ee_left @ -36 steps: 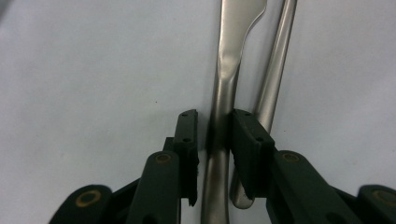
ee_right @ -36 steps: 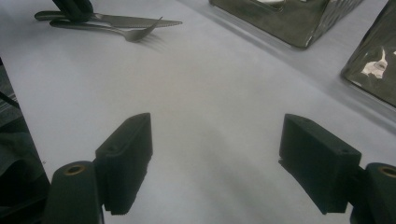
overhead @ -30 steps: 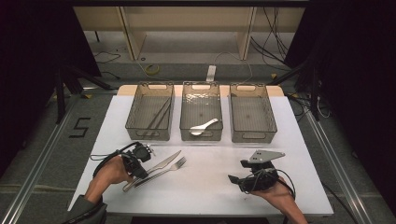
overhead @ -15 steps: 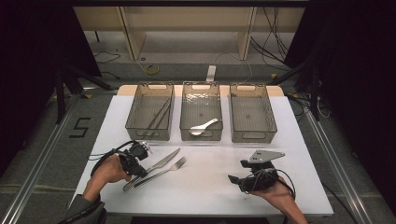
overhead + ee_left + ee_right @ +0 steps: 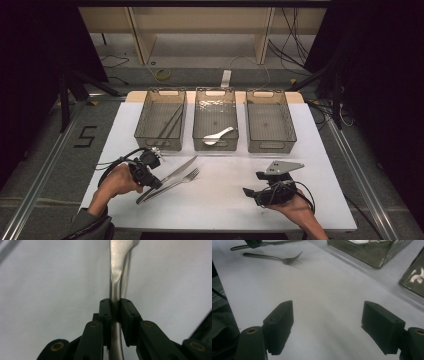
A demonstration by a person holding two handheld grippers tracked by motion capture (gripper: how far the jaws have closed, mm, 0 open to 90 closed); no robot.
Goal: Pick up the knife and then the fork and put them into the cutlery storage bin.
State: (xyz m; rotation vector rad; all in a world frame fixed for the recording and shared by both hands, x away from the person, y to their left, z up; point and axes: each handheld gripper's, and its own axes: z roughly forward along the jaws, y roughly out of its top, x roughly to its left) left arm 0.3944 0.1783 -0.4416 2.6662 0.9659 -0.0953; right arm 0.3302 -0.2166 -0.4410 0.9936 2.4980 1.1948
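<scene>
- The left tongs (image 5: 150, 181) have their black pads pinched on a knife (image 5: 172, 176) handle; in the left gripper view the pads (image 5: 105, 311) press the smooth metal shaft (image 5: 115, 287) from both sides.
- The knife is polished steel, slim, with a rounded handle that widens into a flat blade. Its edge looks serrated in the right gripper view (image 5: 279, 242).
- It lies low over the white worktop (image 5: 225, 210), near its front left part. Whether it rests on the surface or is just lifted cannot be told.
- Its long axis runs slantwise: handle end towards the person's left hand (image 5: 116, 182), blade tip towards the middle bin (image 5: 215, 120).
- A fork (image 5: 176, 180) of the same dull steel lies just beside the knife, almost parallel, its tines pointing the same way.
- The right tongs (image 5: 252, 192) stand wide and hold nothing; they sit low on the worktop's front right, blocky matt black pads (image 5: 282, 323) well apart.
- Three clear, smoky plastic bins stand in a row at the back. The left bin (image 5: 161, 120) holds thin dark sticks, and the middle one holds a white spoon (image 5: 218, 136).
</scene>
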